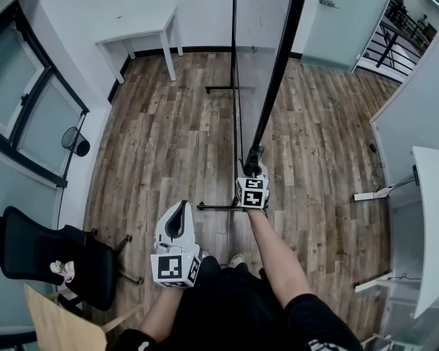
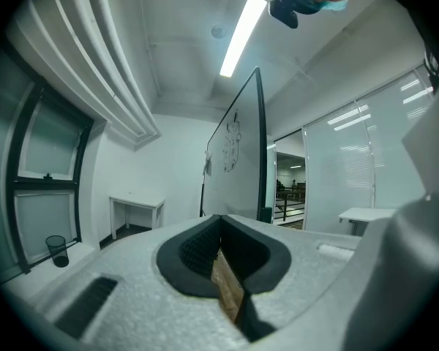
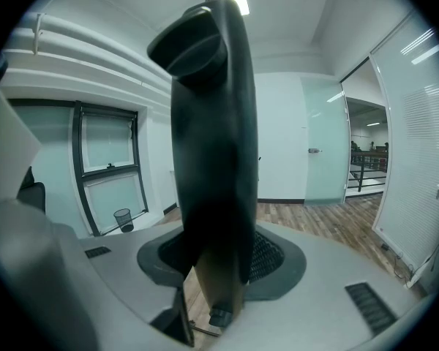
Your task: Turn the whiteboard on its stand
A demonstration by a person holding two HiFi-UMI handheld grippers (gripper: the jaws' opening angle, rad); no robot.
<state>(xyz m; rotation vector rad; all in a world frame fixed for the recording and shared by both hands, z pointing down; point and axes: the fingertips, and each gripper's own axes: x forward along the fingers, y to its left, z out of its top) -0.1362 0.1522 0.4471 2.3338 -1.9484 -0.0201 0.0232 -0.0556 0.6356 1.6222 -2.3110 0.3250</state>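
Note:
The whiteboard [image 1: 253, 72] stands edge-on ahead of me on its wheeled stand [image 1: 218, 89], with its black side frame [image 1: 276, 64] slanting down toward me. My right gripper [image 1: 254, 161] is shut on the lower part of that frame. In the right gripper view the black frame [image 3: 212, 123] fills the middle, clamped in the right gripper [image 3: 219, 251]. My left gripper [image 1: 181, 208] hangs free, lower left of the board, touching nothing. In the left gripper view the left gripper [image 2: 219, 224] is shut and holds nothing; the whiteboard [image 2: 238, 159] rises beyond it.
A white table [image 1: 143, 31] stands at the far left wall, and a black bin [image 1: 76, 140] sits by the window [image 1: 22, 101]. A black chair [image 1: 51, 258] is at my near left. A white desk [image 1: 435, 218] lines the right wall. The stand's near foot [image 1: 216, 207] lies by my feet.

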